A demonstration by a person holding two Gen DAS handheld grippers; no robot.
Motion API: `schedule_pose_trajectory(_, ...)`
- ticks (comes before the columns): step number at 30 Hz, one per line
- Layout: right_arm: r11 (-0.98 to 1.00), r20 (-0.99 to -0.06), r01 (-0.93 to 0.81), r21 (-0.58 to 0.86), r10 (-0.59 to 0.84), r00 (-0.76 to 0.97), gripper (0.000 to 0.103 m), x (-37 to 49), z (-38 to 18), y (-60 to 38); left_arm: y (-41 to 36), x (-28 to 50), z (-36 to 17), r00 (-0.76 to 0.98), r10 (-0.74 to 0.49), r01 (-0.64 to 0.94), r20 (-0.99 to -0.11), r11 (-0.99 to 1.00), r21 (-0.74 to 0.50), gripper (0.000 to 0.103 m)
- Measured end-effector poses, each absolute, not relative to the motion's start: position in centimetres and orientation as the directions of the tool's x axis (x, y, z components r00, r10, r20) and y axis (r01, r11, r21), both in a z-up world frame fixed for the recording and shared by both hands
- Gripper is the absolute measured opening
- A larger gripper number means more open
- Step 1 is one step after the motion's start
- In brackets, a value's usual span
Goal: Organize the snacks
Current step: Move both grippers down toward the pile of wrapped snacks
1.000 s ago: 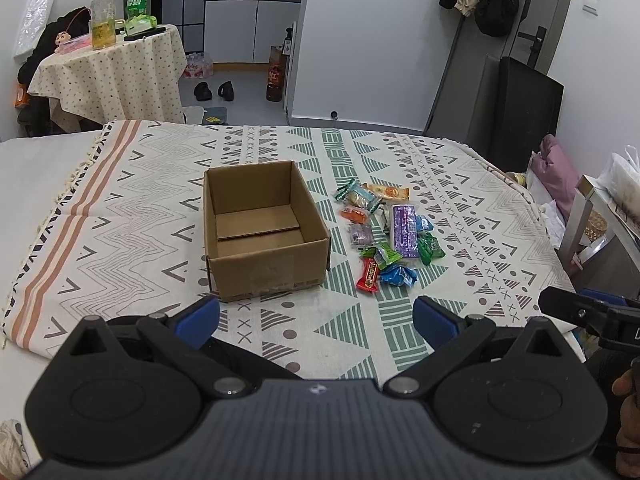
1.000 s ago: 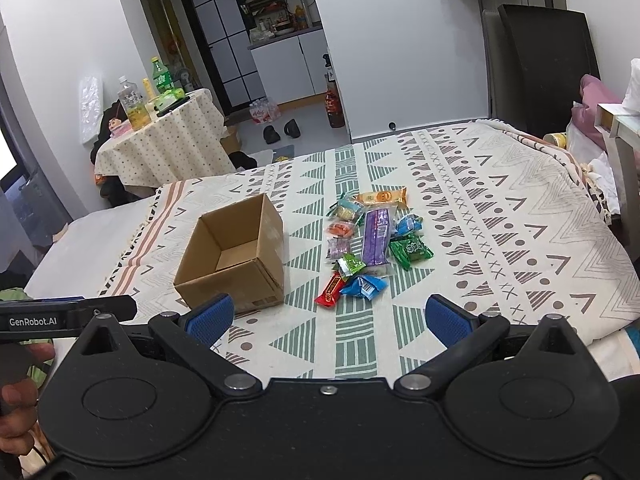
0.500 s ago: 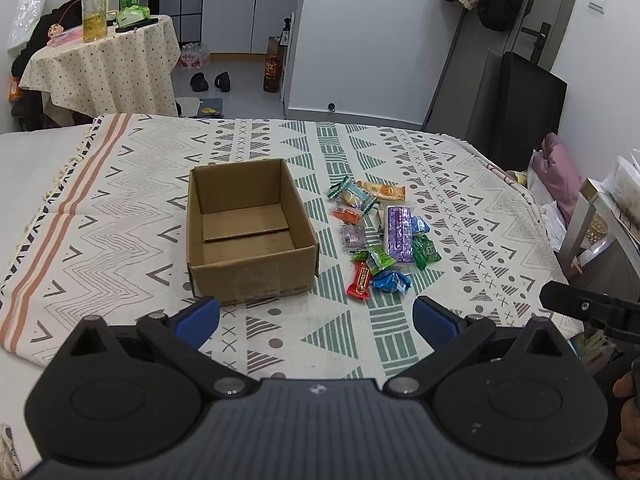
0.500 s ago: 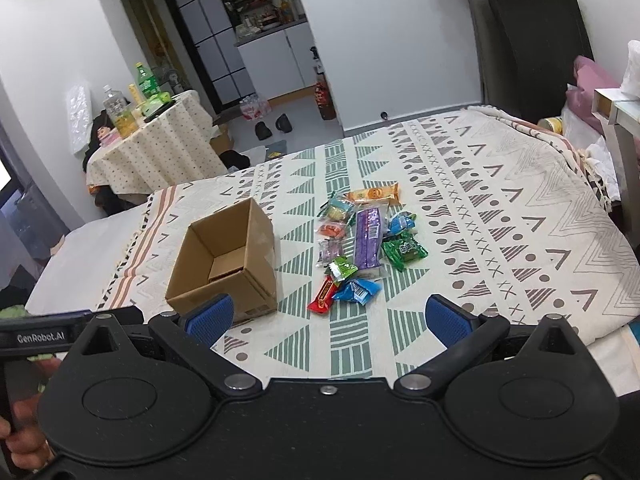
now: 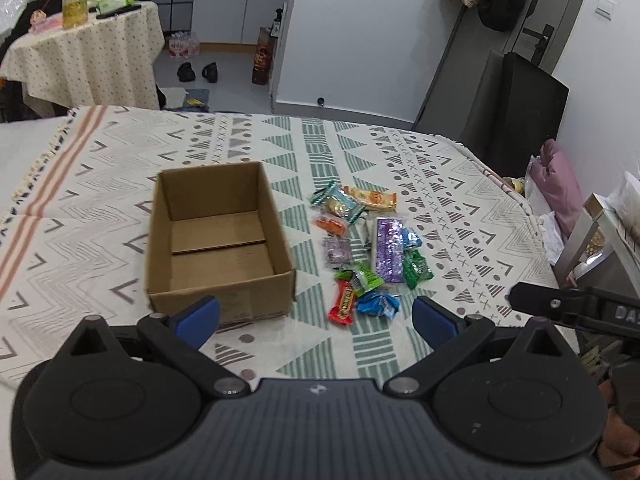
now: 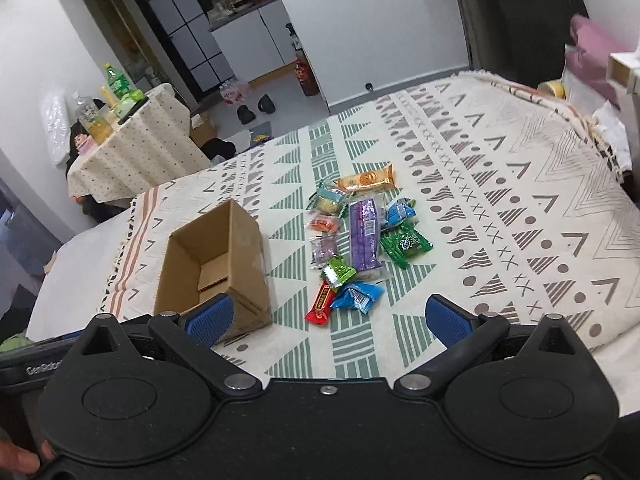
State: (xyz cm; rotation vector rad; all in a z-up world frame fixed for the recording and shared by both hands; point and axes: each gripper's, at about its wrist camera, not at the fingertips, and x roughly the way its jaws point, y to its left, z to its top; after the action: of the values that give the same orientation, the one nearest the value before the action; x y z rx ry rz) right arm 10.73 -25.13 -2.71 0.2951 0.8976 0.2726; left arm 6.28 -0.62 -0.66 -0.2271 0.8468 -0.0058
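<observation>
An empty open cardboard box [image 5: 218,236] [image 6: 216,264] sits on a patterned cloth. Right of it lies a cluster of several wrapped snacks: a purple pack [image 5: 389,249] [image 6: 364,238], a red bar [image 5: 344,303] [image 6: 321,302], a blue packet [image 5: 378,304] [image 6: 357,296], a green packet [image 5: 416,268] [image 6: 406,243] and an orange pack [image 5: 372,198] [image 6: 366,178]. My left gripper [image 5: 316,318] hovers open just short of the box's front wall and the red bar. My right gripper [image 6: 328,318] is open too, near the red bar and the box's corner. Neither holds anything.
The cloth [image 5: 100,168] covers a bed-like surface whose front edge lies just below the grippers. A side table [image 5: 86,46] with bottles stands at the far left. A dark chair [image 5: 520,100] and a pink cushion [image 5: 558,184] are at the right. The right gripper's body [image 5: 576,308] shows at the left view's edge.
Both grippers have moved forward and lower toward the box and the snacks, which now look larger. Both stay open. Nothing on the cloth has shifted.
</observation>
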Motion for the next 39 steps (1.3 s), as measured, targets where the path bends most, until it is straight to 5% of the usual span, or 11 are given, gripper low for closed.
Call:
schedule_pose_trajectory(7,0.916,-0.721,-0.081,0.392,0.361,0.592,0.101,14.4,-4.7,-26.5,-1.9,9.3,-2.4,0.658,-0.128,-0.067,-0.742,0.972,-0.227,0.096)
schedule_pose_trajectory(11,0.91,-0.734,-0.071,0.409,0.375,0.566,0.091,16.5,-6.4,-27.1,-2.6,11.0,-3.7,0.64,-0.148,-0.065,-0.754,0.968,-0.244,0.088)
schedule_pose_trajectory(18,0.893,-0.758,-0.034,0.449,0.401,0.515,0.074,19.7,-9.4,-28.0,-3.9,13.8,-6.6,0.578,-0.175,-0.065,-0.797,0.964,-0.259,0.063)
schedule_pose_trajectory(29,0.868,-0.785,0.083,0.49,0.398,0.475,0.064,24.1,-13.1,-28.3,-5.3,17.5,-10.7,0.516,-0.185,-0.088,-0.836,0.96,-0.267,0.041)
schedule_pose_trajectory(39,0.831,-0.819,0.215,0.514,0.399,0.413,0.055,27.5,-17.0,-28.8,-5.7,20.3,-15.1,0.454,-0.158,-0.143,-0.877,0.959,-0.247,0.032)
